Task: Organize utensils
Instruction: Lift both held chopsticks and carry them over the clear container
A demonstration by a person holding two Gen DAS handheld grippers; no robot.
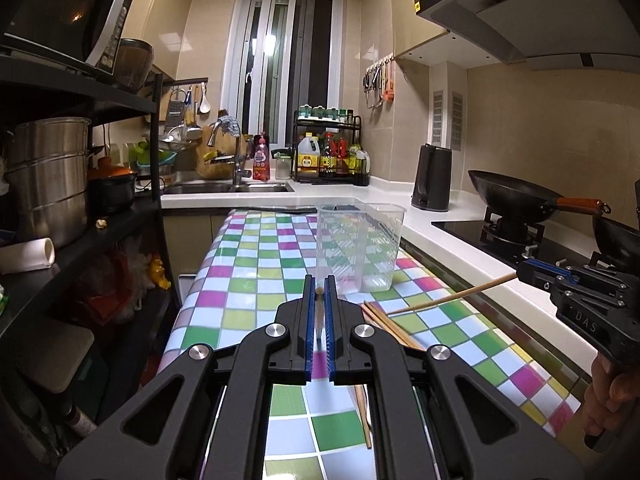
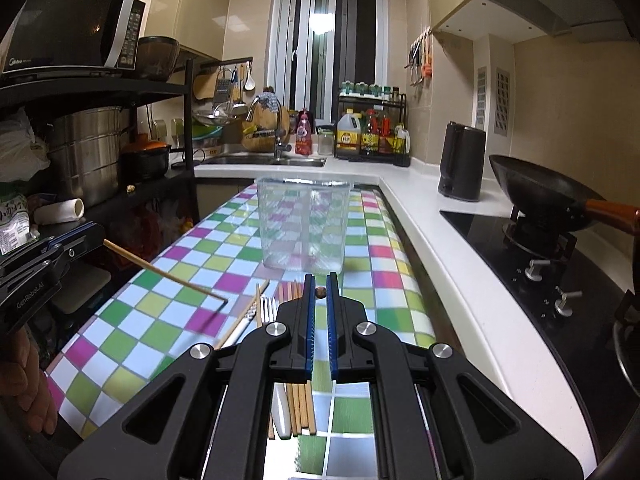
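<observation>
A clear plastic utensil holder stands upright on the checkered tablecloth. My left gripper is shut on one wooden chopstick, whose end shows between the pads and whose far tip slopes down to the cloth. My right gripper is shut on another chopstick that slants down to the cloth. Several chopsticks, a fork and a white-handled utensil lie on the cloth in front of the holder.
A black shelf rack with steel pots and a microwave stands left. The white counter runs right with a kettle, a wok on the stove and a sink behind.
</observation>
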